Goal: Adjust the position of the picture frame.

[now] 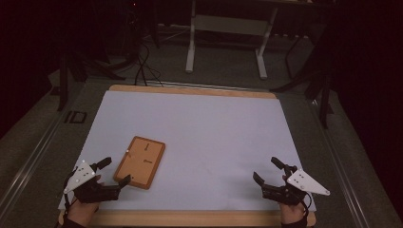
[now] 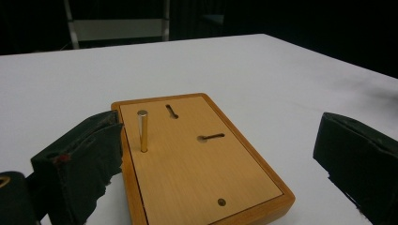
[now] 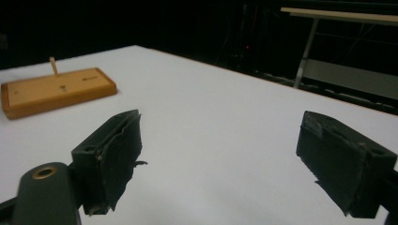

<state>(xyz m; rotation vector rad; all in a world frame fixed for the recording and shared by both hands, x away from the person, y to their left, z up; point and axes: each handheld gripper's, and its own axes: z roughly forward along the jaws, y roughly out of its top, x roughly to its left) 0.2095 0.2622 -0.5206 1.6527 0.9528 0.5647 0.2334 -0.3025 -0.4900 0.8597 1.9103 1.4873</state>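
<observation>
My left tool hangs released, jaws straddling the near corner of the board, which lies flat on the desk left of centre; my right tool is released too, well apart over bare desk. The brass pin stands upright in the board just beside my left jaw, so I judge a careless close could knock it askew or shove the board sideways. I can read no brand, label or writing anywhere.
</observation>
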